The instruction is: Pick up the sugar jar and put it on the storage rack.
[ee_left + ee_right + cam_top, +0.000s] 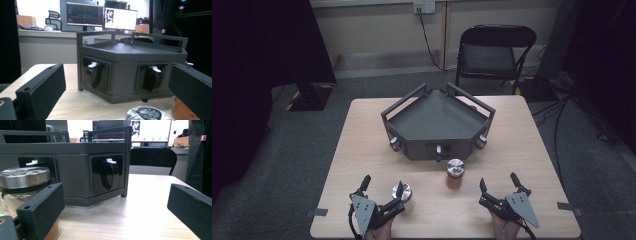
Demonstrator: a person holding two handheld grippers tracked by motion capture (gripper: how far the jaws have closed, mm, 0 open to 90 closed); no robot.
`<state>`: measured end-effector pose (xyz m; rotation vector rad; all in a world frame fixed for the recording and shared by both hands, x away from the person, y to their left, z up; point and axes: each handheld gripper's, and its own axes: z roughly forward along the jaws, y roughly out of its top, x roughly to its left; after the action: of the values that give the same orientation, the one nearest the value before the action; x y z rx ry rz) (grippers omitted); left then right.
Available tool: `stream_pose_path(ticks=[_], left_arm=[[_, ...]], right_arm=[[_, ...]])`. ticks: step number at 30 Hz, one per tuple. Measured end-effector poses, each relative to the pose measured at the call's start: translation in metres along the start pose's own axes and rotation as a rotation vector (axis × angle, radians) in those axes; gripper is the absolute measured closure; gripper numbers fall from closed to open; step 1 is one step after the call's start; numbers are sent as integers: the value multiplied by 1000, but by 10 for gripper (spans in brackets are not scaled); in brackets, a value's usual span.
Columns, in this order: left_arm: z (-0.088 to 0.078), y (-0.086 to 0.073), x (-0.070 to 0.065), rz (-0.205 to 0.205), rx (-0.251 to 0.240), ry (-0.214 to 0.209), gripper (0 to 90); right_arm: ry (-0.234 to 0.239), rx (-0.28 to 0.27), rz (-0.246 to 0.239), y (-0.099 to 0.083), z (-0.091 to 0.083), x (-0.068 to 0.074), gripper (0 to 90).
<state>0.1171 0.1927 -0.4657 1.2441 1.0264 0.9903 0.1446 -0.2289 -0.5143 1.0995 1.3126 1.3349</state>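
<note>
Both grippers wide: left gripper [383,189] beside jar [402,192], right gripper [498,184] near spice jar [455,174], rack [438,125] behind

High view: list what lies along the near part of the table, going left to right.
Left claw → small metal-lidded jar → orange-filled jar → right claw.
</note>
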Motion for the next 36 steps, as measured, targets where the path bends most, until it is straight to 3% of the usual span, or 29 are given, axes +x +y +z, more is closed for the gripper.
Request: stream_pose_path(ticks=[19,27,32,36], left_arm=[[3,-9,-2,-22,86,-77,102],[5,-14,-7,-30,107,-74,161],[5,-18,-15,-6,109,-53,204],[7,-20,-12,-1,130,-57,245]], right_arm=[[-1,0,0,0,0,0,4],[-1,0,0,0,0,0,3],[-3,0,0,0,0,1,3],[-1,0,0,0,0,0,4]])
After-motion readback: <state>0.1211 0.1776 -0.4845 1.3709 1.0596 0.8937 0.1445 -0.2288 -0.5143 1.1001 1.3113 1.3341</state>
